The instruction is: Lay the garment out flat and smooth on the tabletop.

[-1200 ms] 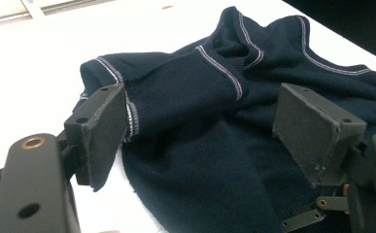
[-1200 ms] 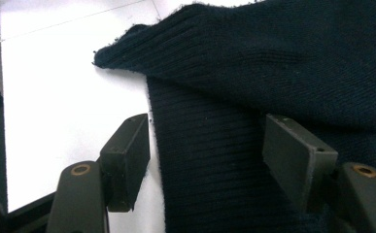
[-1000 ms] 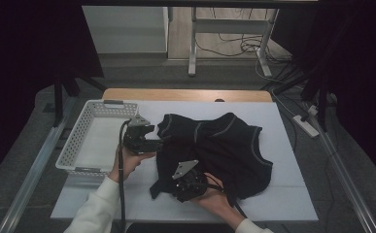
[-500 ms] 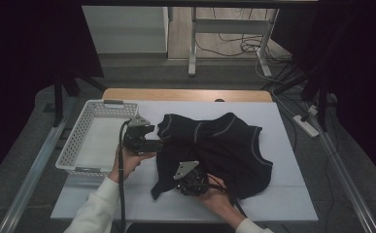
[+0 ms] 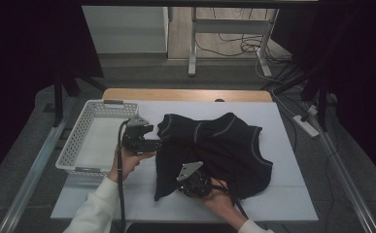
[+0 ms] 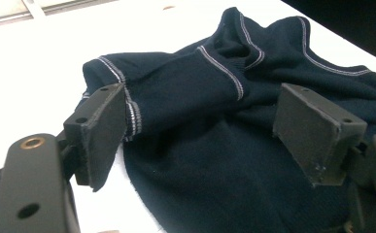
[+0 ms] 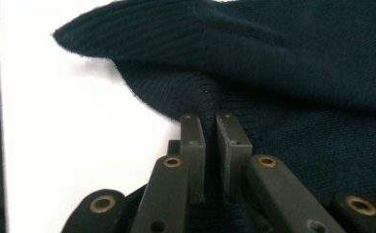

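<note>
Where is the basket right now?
In the high view the basket sits at the table's left edge, just left of the left tool and the garment.

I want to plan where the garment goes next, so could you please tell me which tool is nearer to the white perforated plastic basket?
Left. The left tool sits just beside the white perforated plastic basket's right rim; the right tool is farther off, clamping the dark navy knitted garment.

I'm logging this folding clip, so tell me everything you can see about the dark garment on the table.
The dark garment is a navy knit top with pale stitched seams, lying rumpled and partly folded on the white table. The right gripper is shut on a pinched fold near its front edge. The left gripper stands open astride its stitched edge beside the basket.
</note>
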### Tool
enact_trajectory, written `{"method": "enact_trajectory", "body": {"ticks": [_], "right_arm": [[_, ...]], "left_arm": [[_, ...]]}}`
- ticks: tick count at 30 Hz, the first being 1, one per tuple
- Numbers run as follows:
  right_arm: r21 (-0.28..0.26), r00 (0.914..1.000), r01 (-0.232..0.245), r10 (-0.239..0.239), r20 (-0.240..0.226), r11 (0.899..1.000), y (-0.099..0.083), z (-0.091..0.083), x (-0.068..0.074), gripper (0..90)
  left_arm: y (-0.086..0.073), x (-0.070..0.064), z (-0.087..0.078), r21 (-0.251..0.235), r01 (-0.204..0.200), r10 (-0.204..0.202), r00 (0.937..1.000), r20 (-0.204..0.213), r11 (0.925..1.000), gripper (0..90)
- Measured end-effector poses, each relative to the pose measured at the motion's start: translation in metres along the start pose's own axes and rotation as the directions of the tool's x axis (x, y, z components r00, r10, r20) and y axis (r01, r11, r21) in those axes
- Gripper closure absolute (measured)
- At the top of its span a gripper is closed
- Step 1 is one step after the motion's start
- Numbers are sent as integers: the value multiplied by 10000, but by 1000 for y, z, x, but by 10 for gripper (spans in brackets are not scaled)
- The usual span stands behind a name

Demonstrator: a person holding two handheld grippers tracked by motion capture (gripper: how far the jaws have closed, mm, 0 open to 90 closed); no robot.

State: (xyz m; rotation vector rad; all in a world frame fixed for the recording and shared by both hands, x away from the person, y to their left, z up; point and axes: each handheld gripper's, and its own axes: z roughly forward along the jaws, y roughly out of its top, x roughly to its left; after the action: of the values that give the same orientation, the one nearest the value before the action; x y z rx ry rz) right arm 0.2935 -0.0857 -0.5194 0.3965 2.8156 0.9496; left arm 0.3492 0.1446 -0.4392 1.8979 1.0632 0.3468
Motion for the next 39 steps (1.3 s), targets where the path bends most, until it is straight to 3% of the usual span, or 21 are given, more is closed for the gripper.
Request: {"method": "enact_trajectory", "body": {"ticks": [13, 29, 32, 34, 37, 39], "right_arm": [[-24, 9955, 438, -439, -840, 9990, -14, -21, 31, 831], [20, 9891, 731, -723, -1284, 9973, -34, -44, 60, 831], [-94, 9897, 736, -742, -1226, 9972, -34, -45, 59, 819], [-390, 9913, 465, -510, -1211, 9982, -32, -45, 55, 745], [-742, 9871, -191, 70, -1601, 9971, -27, -44, 51, 554], [-818, 9914, -199, 91, -1304, 9964, -22, -42, 52, 460]], "left_arm": [[0, 0, 0, 2, 10, -10, 10000, -8, 10000, 207], [0, 1, -1, 38, 43, -43, 10000, -33, 10000, 205], [0, 0, 0, 51, 23, -23, 10000, -29, 10000, 204], [0, 0, 0, 51, 9, -9, 10000, -30, 10000, 204], [0, -1, 0, 51, -3, 4, 10000, -23, 10000, 204], [0, -1, 0, 51, -11, 11, 10000, -23, 10000, 204]]}}
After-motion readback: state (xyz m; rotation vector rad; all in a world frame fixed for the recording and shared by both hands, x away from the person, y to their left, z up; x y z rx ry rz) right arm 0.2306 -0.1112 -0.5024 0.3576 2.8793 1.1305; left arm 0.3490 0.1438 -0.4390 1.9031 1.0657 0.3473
